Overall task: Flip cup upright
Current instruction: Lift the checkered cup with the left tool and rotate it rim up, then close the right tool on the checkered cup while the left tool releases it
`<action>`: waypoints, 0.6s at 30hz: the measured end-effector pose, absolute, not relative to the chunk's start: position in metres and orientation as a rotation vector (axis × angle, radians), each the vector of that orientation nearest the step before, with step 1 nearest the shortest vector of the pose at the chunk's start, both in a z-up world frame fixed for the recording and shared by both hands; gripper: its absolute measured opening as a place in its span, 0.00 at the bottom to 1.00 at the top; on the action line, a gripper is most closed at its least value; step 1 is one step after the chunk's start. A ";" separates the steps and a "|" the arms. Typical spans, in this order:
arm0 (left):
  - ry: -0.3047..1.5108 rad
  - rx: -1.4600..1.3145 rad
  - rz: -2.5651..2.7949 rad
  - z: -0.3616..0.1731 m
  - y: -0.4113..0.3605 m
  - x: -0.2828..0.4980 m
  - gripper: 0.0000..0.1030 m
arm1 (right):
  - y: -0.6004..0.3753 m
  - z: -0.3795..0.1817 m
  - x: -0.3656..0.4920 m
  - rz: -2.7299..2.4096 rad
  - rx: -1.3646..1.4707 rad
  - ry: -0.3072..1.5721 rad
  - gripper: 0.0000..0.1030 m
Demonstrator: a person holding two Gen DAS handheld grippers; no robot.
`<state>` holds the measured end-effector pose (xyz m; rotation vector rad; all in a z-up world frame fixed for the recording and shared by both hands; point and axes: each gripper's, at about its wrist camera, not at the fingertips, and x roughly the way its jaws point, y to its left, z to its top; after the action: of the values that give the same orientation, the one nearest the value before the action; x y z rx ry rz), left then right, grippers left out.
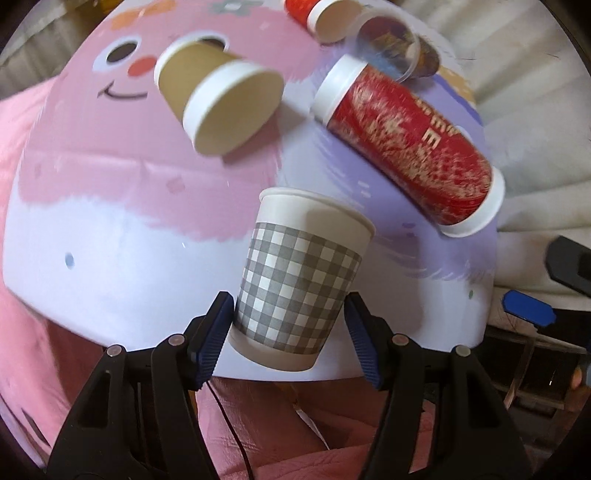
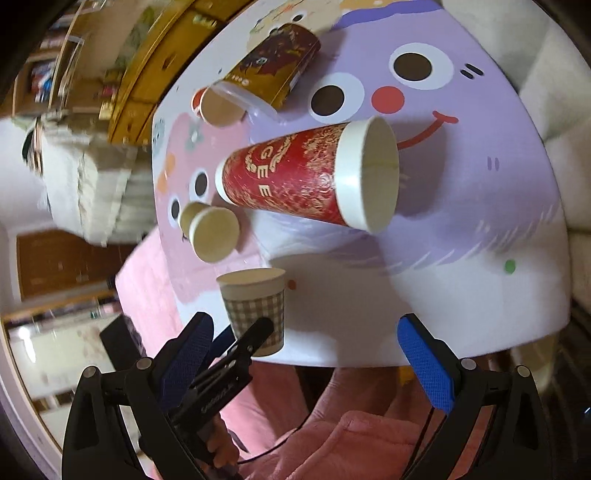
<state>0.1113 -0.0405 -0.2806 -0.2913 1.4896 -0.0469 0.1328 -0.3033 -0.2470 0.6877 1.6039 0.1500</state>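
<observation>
A grey-checked paper cup (image 1: 299,280) stands upright near the front edge of the round cartoon table (image 1: 110,266). My left gripper (image 1: 291,328) has its blue pads on both sides of the cup's lower half, touching or nearly touching it. The cup also shows in the right wrist view (image 2: 256,310), with the left gripper's finger (image 2: 255,336) against it. My right gripper (image 2: 306,354) is open and empty, just right of the cup, at the table's front edge.
A large red cup (image 1: 410,144) lies on its side at the right. A brown cup (image 1: 218,99) lies on its side at the back left. A clear cup with dark print (image 1: 391,48) and another small cup (image 1: 325,18) lie at the back. A white sofa (image 1: 535,92) is behind.
</observation>
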 end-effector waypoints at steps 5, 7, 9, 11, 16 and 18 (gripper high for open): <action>1.499 -0.315 -0.010 -0.293 -0.049 0.111 0.58 | -0.316 -0.256 0.141 0.206 0.647 1.636 0.98; 1.512 -0.313 -0.007 -0.297 -0.053 0.112 0.60 | -0.318 -0.258 0.143 0.224 0.634 1.641 0.98; 1.538 -0.328 -0.012 -0.297 -0.057 0.114 0.60 | -0.319 -0.258 0.144 0.233 0.626 1.641 0.98; 1.563 -0.344 -0.011 -0.299 -0.057 0.114 0.64 | -0.317 -0.256 0.144 0.240 0.616 1.637 0.98; 1.586 -0.329 -0.052 -0.290 -0.056 0.108 0.72 | -0.312 -0.250 0.140 0.235 0.611 1.624 0.98; 1.577 -0.329 -0.076 -0.281 -0.054 0.105 0.72 | -0.310 -0.250 0.137 0.225 0.618 1.622 0.98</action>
<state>0.1048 -0.0540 -0.2807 -0.3291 1.5775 -0.0764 0.1373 -0.3096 -0.2500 0.6177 1.6224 0.2250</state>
